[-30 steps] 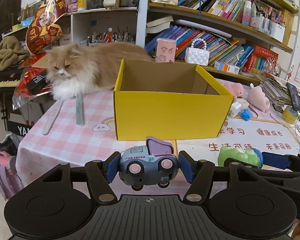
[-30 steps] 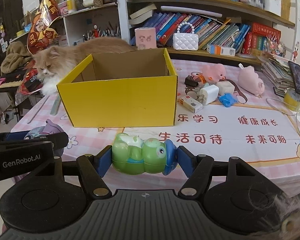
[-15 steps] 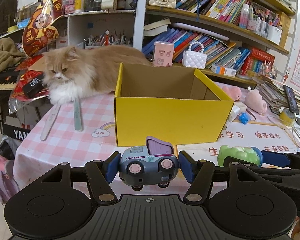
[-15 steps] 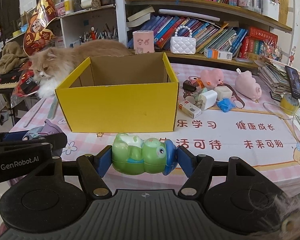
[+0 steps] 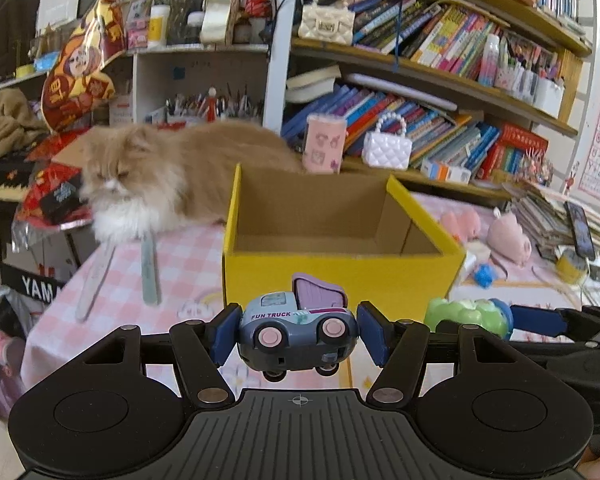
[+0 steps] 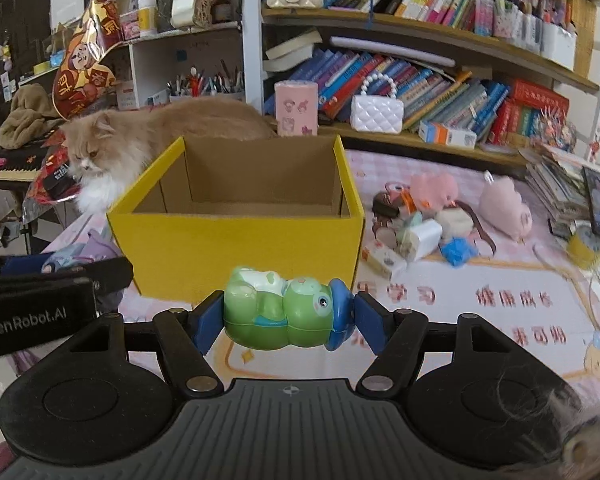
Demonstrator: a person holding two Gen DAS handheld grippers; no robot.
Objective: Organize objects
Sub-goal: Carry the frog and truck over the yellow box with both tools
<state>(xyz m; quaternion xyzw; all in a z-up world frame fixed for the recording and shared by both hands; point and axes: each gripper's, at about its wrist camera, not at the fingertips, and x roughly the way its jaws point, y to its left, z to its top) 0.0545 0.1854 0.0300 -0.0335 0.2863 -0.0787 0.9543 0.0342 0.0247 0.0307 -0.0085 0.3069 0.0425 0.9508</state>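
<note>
My left gripper [image 5: 298,334] is shut on a small blue-grey toy truck [image 5: 298,330] with pink wheels and a raised purple bed, held in the air in front of the open yellow cardboard box [image 5: 340,276]. My right gripper [image 6: 286,316] is shut on a green frog-like toy [image 6: 284,314] with a blue cap, also held just short of the yellow box [image 6: 236,248]. The box interior looks bare. In the left wrist view the green toy [image 5: 466,316] and the right gripper show at the right; in the right wrist view the left gripper body [image 6: 36,304] shows at the left.
A fluffy orange-and-white cat [image 5: 156,176] lies on the pink checked tablecloth [image 5: 180,264] behind and left of the box. Right of the box lie pink plush toys [image 6: 500,208], small boxes [image 6: 416,238] and a blue item [image 6: 456,248]. Bookshelves [image 6: 420,80] stand behind; a phone [image 6: 598,204] rests on stacked papers.
Both grippers have risen and come closer to the yellow box with their toys still held; more of the box's inside shows now. The cat stays in place.
</note>
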